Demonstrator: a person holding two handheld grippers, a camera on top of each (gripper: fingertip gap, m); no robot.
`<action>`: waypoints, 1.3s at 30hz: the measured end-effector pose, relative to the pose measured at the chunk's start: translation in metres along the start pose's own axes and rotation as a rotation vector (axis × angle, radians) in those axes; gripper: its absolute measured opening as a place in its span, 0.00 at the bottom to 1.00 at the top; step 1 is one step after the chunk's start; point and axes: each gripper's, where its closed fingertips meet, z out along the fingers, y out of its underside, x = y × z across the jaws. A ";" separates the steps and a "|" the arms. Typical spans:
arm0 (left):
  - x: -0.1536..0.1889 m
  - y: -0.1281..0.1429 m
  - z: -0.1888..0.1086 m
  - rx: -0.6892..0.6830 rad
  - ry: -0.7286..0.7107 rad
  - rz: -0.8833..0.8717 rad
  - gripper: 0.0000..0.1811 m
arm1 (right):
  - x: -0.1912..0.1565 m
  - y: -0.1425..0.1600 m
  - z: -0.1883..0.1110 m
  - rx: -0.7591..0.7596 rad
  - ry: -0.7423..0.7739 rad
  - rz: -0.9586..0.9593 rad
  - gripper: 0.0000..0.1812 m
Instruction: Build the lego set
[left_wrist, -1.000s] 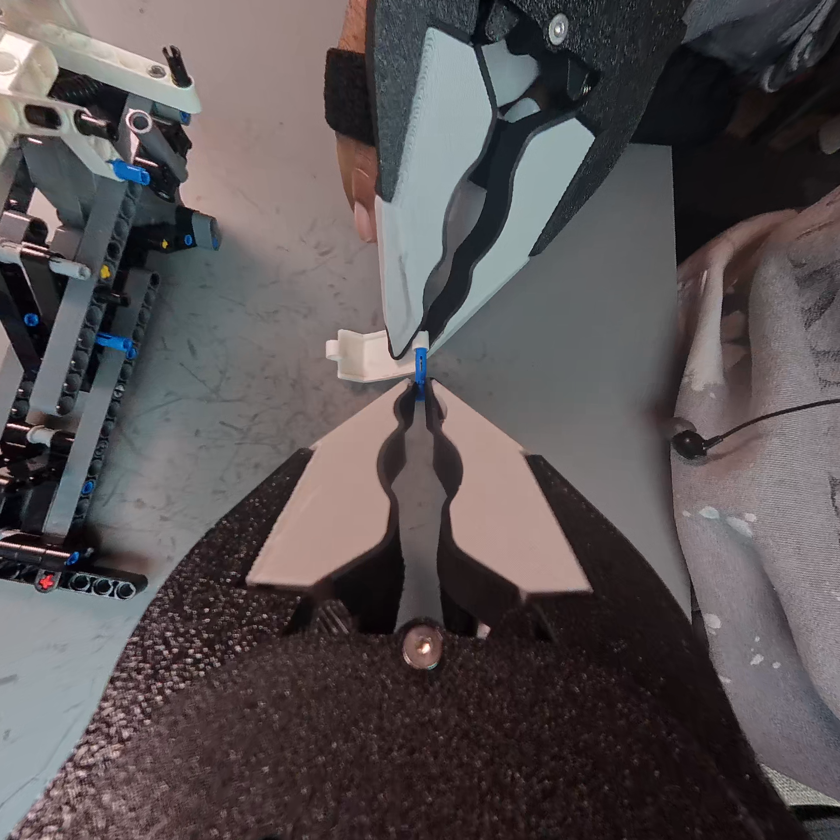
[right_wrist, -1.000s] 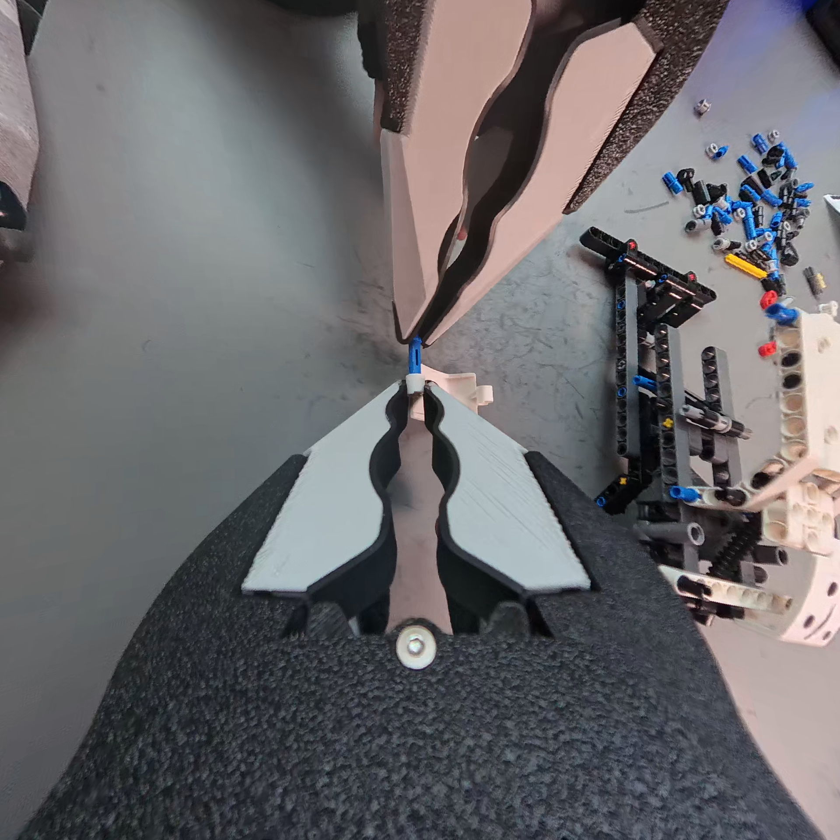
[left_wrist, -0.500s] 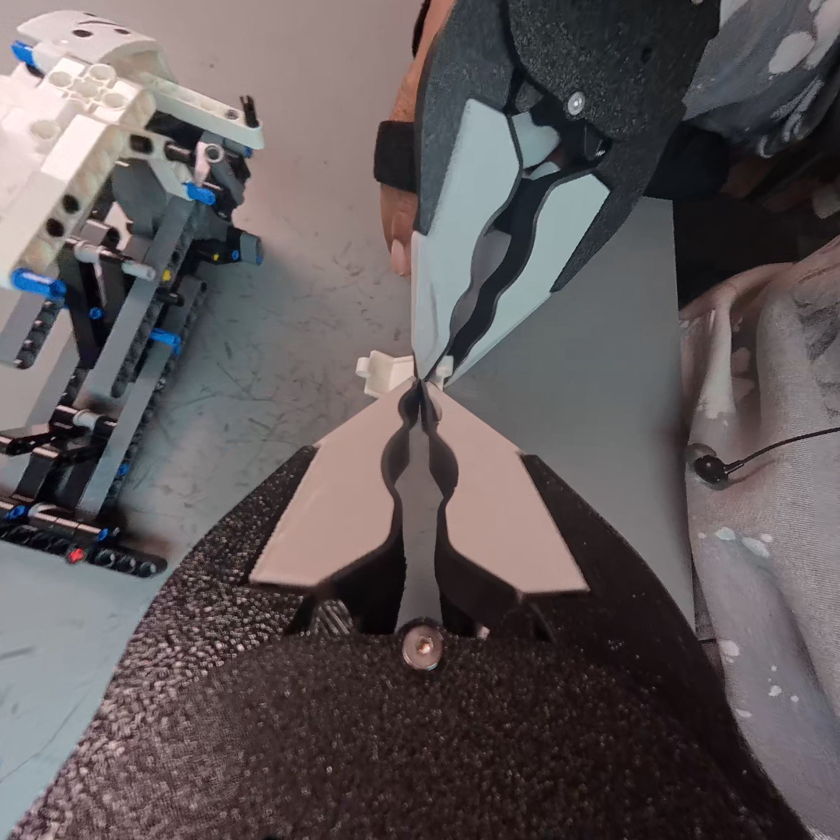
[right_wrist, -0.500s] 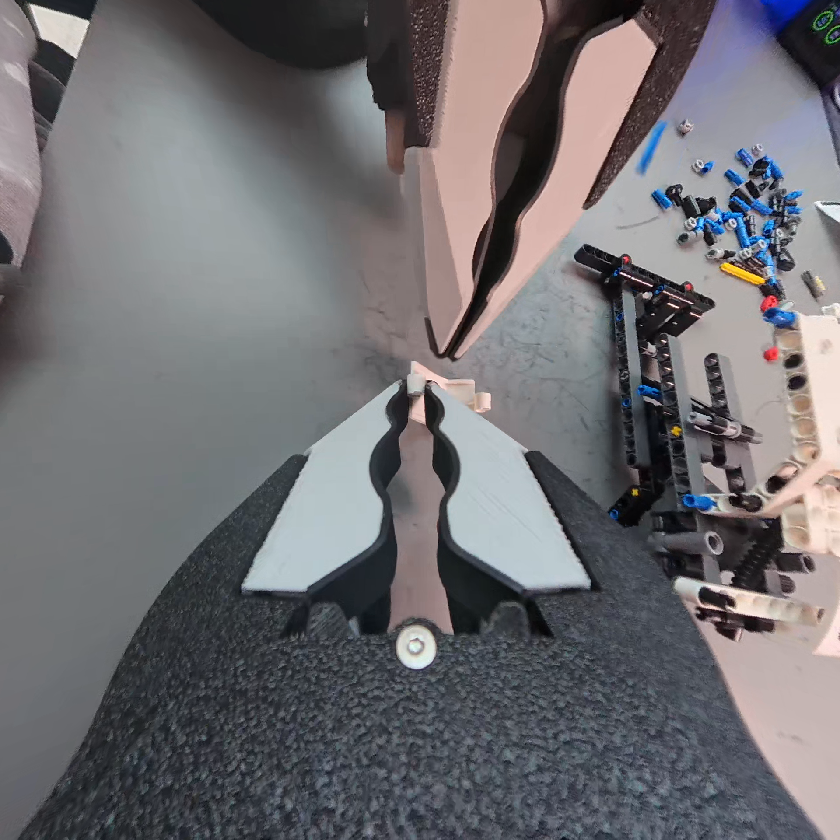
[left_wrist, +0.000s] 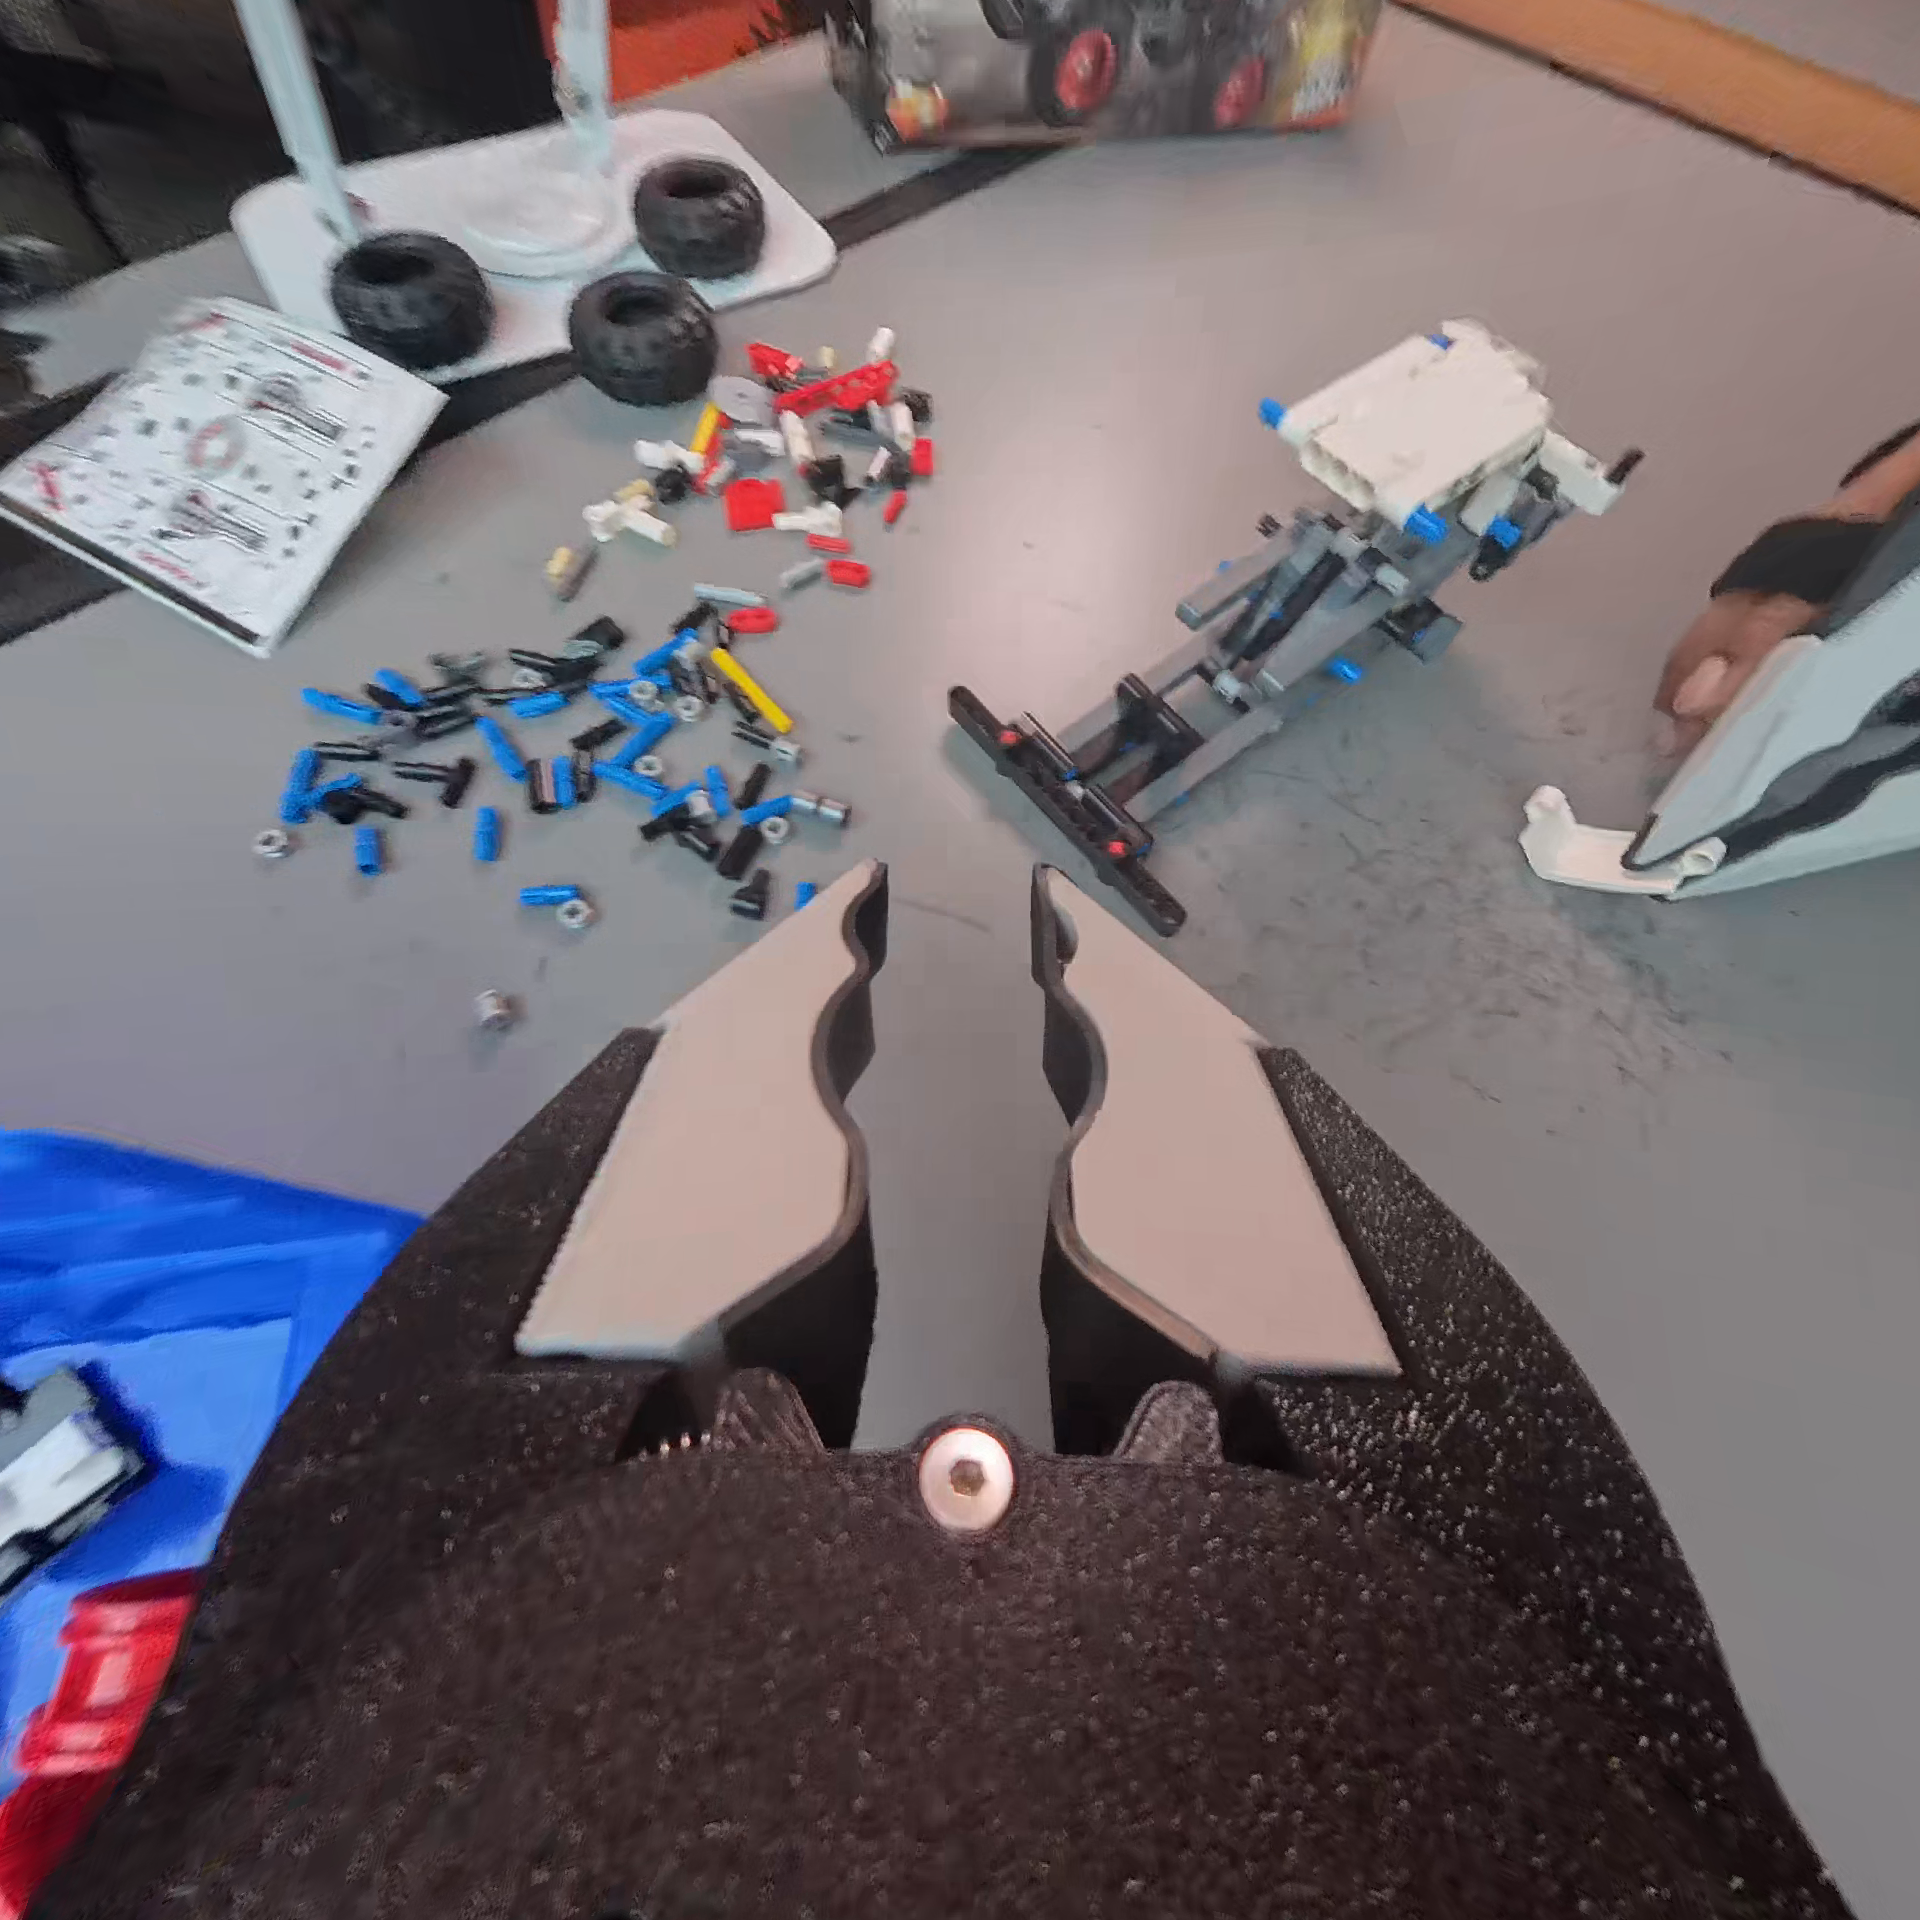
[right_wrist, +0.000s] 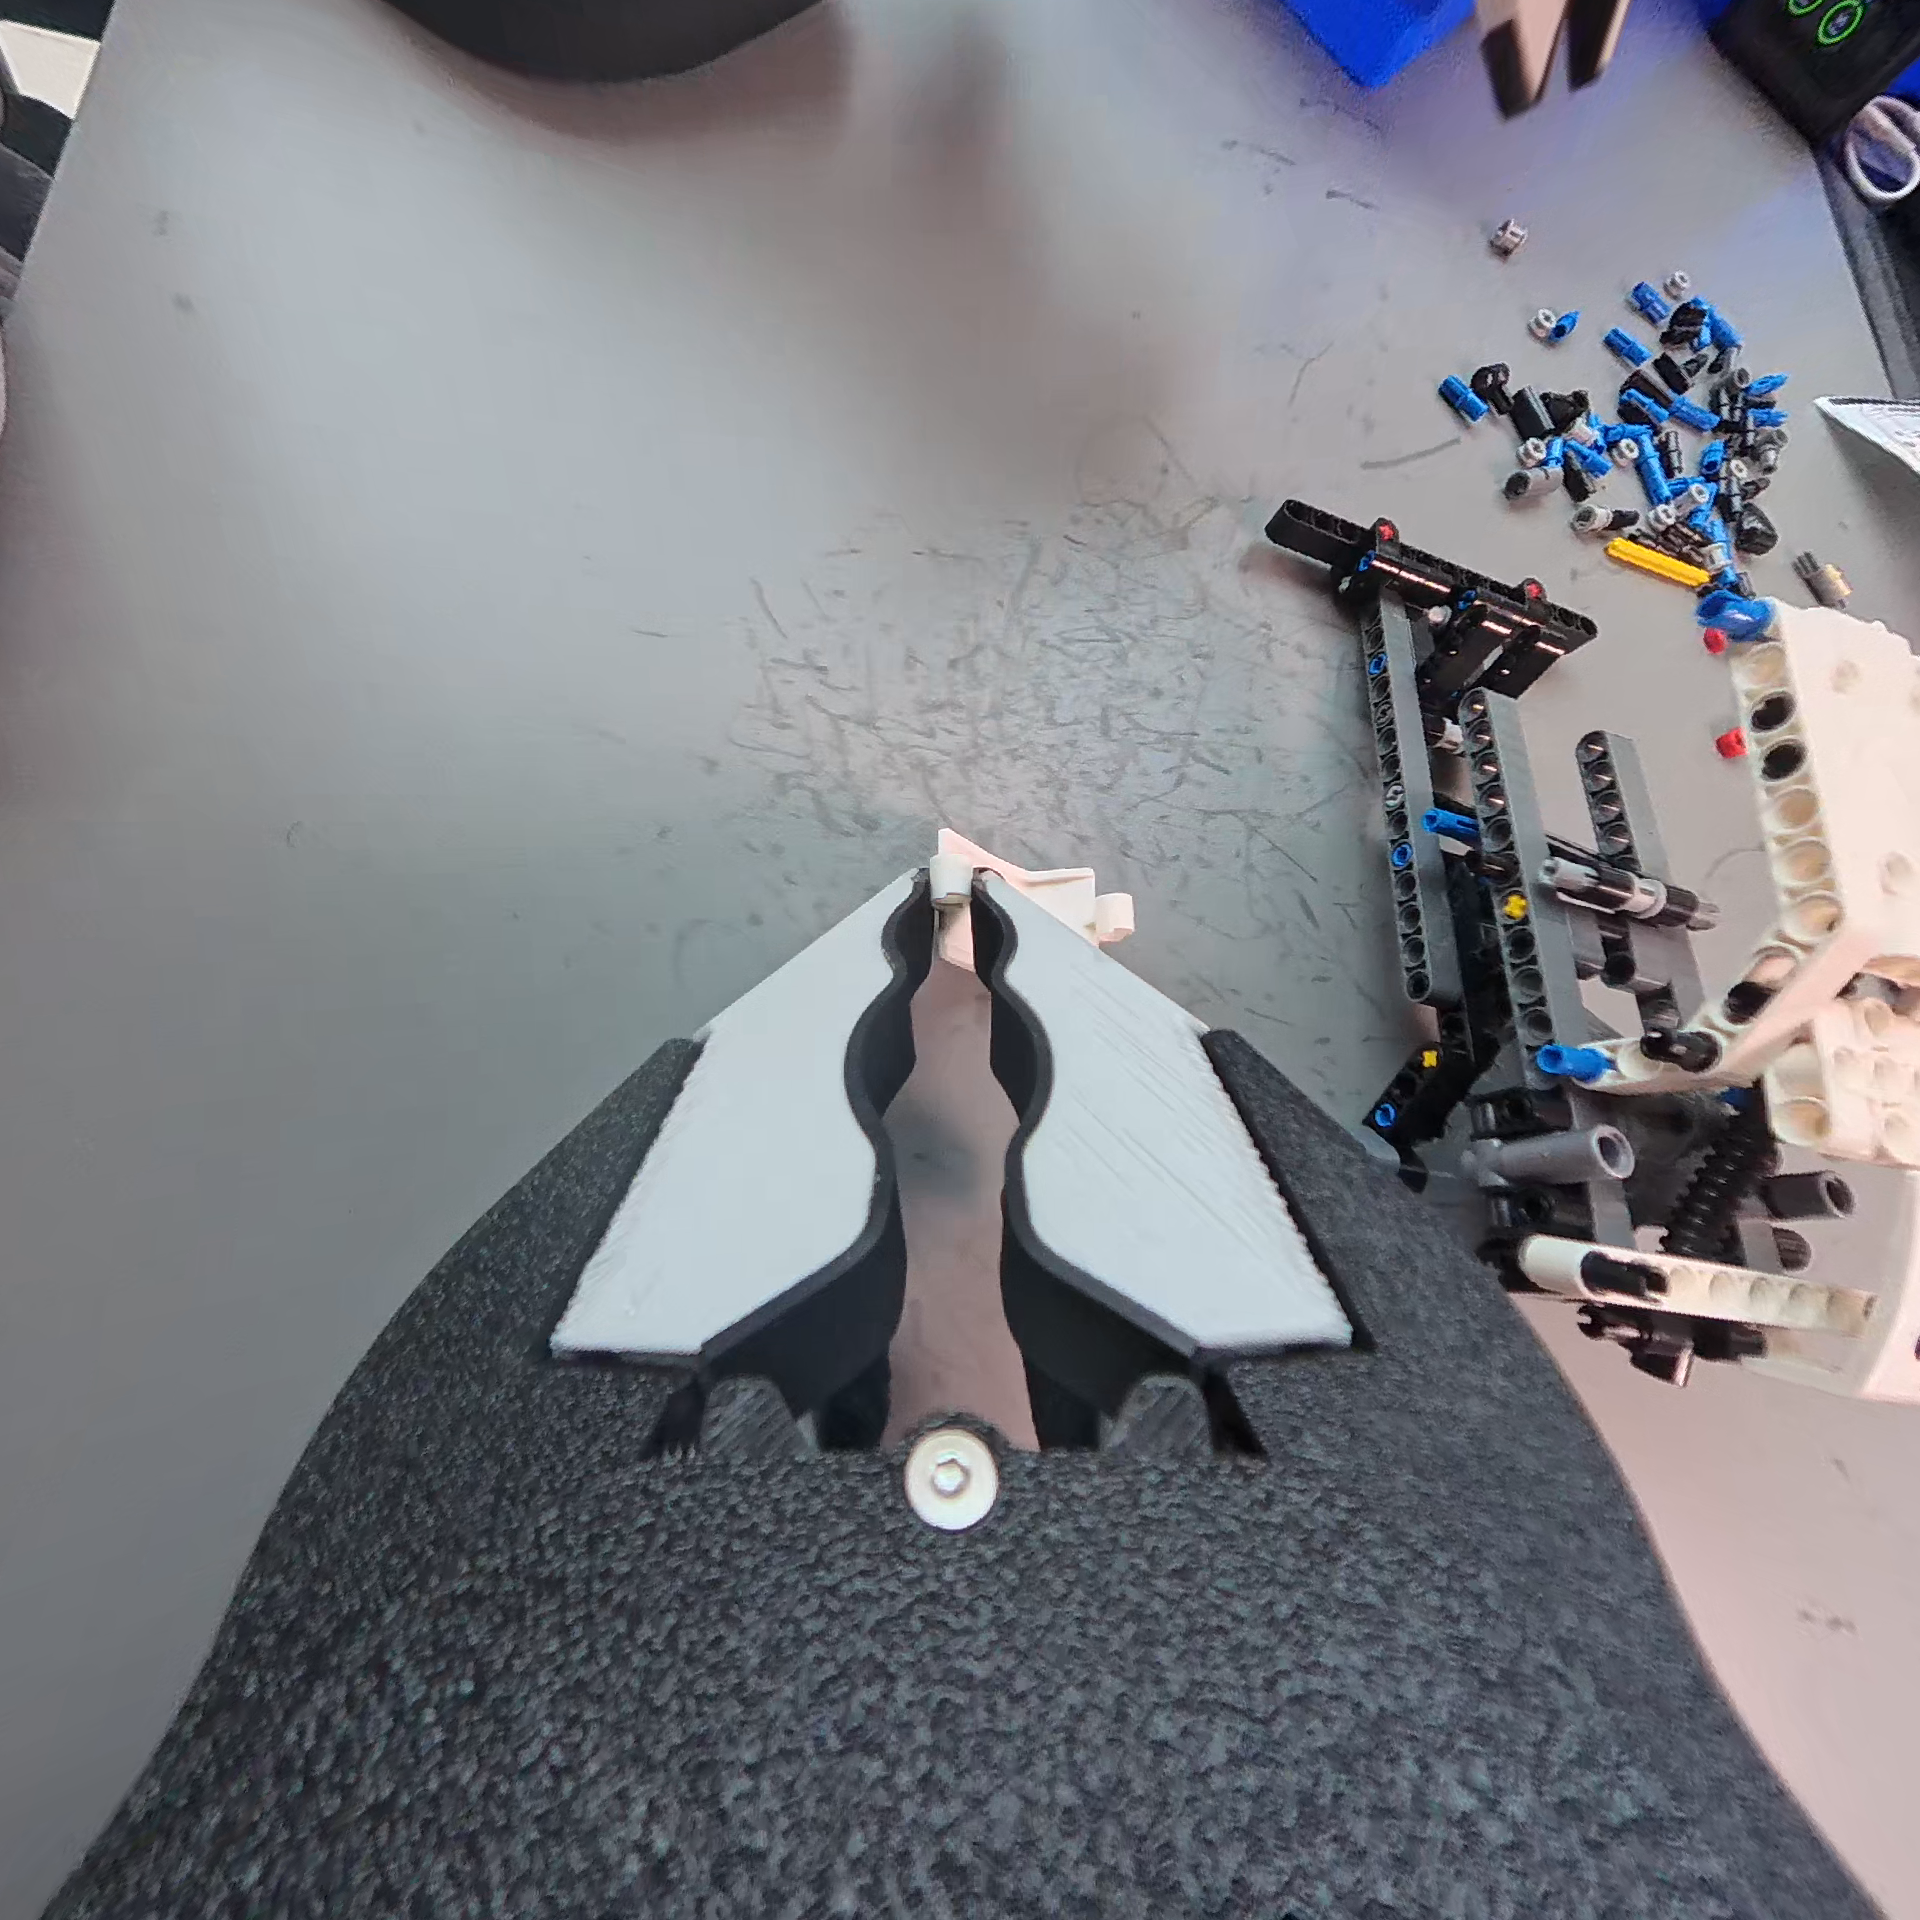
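My right gripper (right_wrist: 951, 888) is shut on a white curved panel piece (right_wrist: 1039, 894) held low over the grey table; the same piece shows at the right of the left wrist view (left_wrist: 1579, 852), held by the right gripper (left_wrist: 1662, 862). My left gripper (left_wrist: 958, 883) is open and empty, above the table and facing a pile of small blue and black pins (left_wrist: 582, 748). The partly built chassis (left_wrist: 1299, 623) of grey and black beams with a white block on top lies right of that pile. It also shows at the right of the right wrist view (right_wrist: 1558, 935).
Red, white and grey loose parts (left_wrist: 800, 457) lie behind the pins. Three black tyres (left_wrist: 639, 338) sit by a white stand base (left_wrist: 540, 218). An instruction booklet (left_wrist: 208, 457) is at far left, the set's box (left_wrist: 1101, 73) at the back, blue packaging (left_wrist: 156, 1278) near left. The gap from one gripper's tips to the other's is roughly 20 cm.
My left gripper let go of the blue pin at the white piece, opened, and swung away left toward the parts pile. The right gripper stayed shut on the white piece.
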 end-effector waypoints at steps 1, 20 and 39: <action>-0.007 -0.009 -0.009 0.063 -0.026 -0.012 0.15 | 0.000 0.000 0.000 0.002 0.000 0.001 0.03; -0.044 0.007 -0.152 0.096 -0.230 0.144 0.17 | -0.001 0.002 0.002 0.031 -0.016 0.013 0.04; -0.060 0.161 -0.135 -0.601 -0.331 -0.097 0.10 | -0.002 0.005 0.001 0.021 -0.026 0.017 0.05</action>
